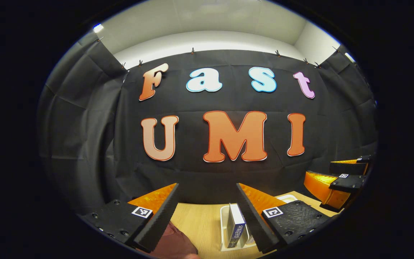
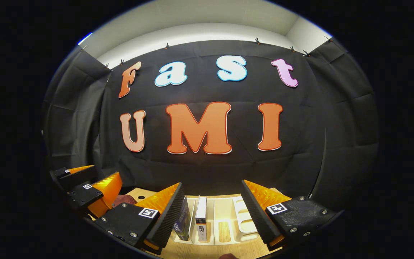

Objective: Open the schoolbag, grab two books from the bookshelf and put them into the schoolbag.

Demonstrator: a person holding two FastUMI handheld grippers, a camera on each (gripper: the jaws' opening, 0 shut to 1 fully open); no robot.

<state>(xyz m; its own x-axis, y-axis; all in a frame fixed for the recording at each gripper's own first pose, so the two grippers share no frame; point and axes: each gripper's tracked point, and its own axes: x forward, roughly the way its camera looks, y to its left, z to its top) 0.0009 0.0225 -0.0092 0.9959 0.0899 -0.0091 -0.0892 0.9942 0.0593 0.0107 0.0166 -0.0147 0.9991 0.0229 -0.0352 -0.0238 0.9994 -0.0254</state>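
**Both grippers spread over the table, books not yet picked**

Your wooden table point(image 2: 228, 248) lies low in both views, under the black cloth wall. On it stands the white bookshelf point(image 2: 244, 216), a slotted rack, straight ahead of your right gripper point(image 2: 212, 210), and at the near right of your left gripper point(image 1: 207, 212).

Two books stand upright in the rack's left slots: a dark blue book point(image 2: 183, 221) just beside your right gripper's left finger, and a white-spined book point(image 2: 201, 221) next to it. In the left gripper view one blue book point(image 1: 236, 225) shows, close against the right finger.

The schoolbag is probably the dark red shape point(image 1: 174, 244) at the near edge, below your left gripper; whether it is open you cannot tell.

Both grippers are spread wide and hold nothing. As I judge it, no book has left the shelf, so both grabs and both placements remain
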